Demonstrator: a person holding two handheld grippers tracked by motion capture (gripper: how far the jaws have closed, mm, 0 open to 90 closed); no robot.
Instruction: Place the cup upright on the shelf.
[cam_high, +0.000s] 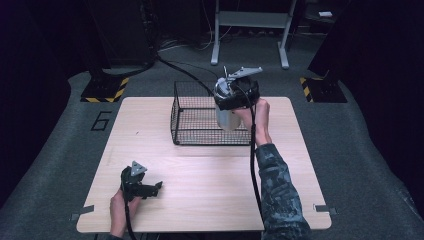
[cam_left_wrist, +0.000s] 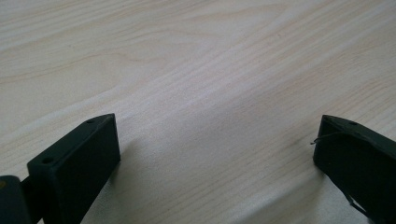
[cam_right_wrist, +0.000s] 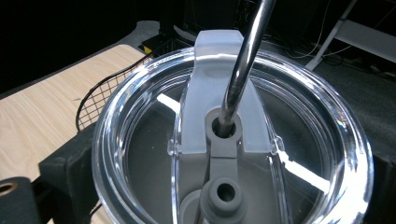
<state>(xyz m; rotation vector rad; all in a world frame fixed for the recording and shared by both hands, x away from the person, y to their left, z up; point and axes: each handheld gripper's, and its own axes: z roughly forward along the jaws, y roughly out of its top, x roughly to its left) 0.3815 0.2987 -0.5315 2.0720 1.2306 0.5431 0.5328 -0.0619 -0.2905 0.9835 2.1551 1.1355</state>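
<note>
A metal tumbler (cam_high: 227, 118) with a clear lid (cam_right_wrist: 140, 116) and a steel straw (cam_right_wrist: 243, 60) hangs above the right part of a black wire basket (cam_high: 192, 131). My right gripper (cam_high: 234, 95) is shut on the tumbler just under the lid, its black jaws pressed against both sides of the rim. Near the table's front left, my left gripper (cam_high: 155, 188) rests low over the bare wood, open, with nothing between its fingers (cam_left_wrist: 79, 163).
The light wooden table (cam_high: 200, 195) has bare wood between the basket and the front edge. Dark floor surrounds it, with a grey metal stand (cam_high: 250, 20) behind and hazard-striped bases (cam_high: 105, 90) at both back corners.
</note>
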